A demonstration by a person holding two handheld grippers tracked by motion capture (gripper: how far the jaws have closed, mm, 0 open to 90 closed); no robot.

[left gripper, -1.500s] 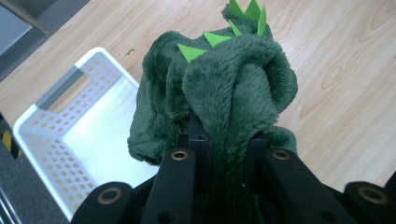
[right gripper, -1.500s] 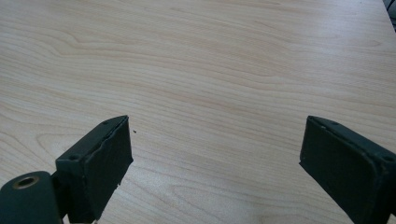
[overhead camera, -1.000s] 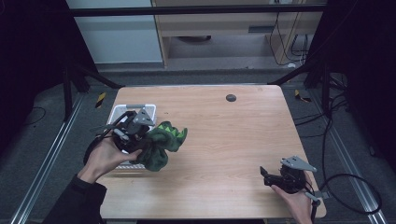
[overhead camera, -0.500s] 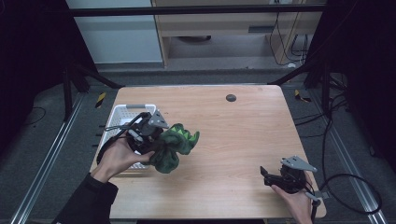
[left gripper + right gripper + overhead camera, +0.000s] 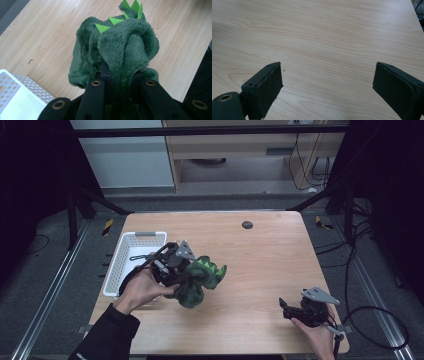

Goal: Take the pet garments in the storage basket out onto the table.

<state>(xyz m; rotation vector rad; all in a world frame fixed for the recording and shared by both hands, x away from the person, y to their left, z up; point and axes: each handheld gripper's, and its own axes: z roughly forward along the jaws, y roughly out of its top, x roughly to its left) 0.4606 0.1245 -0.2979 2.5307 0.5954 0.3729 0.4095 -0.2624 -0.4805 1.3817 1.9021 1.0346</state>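
A dark green plush toy (image 5: 201,280) with bright green felt spikes hangs just above the wooden table (image 5: 260,255), left of its middle. My left gripper (image 5: 179,270) is shut on it. In the left gripper view the plush toy (image 5: 120,47) is pinched between the black jaws, bulging out ahead of them, and my left gripper (image 5: 120,75) is tilted over the wood. My right gripper (image 5: 286,309) rests low near the table's front right corner. In the right gripper view my right gripper (image 5: 327,82) stands open with bare wood between its pads.
A white perforated basket (image 5: 131,256) sits at the table's left edge, just behind my left hand; its corner (image 5: 17,92) shows in the left gripper view. A small dark round mark (image 5: 247,224) lies near the far edge. Cables trail on the floor at right.
My left hand has carried the plush toy rightward, away from the basket toward the table's middle. The right gripper has stayed put.
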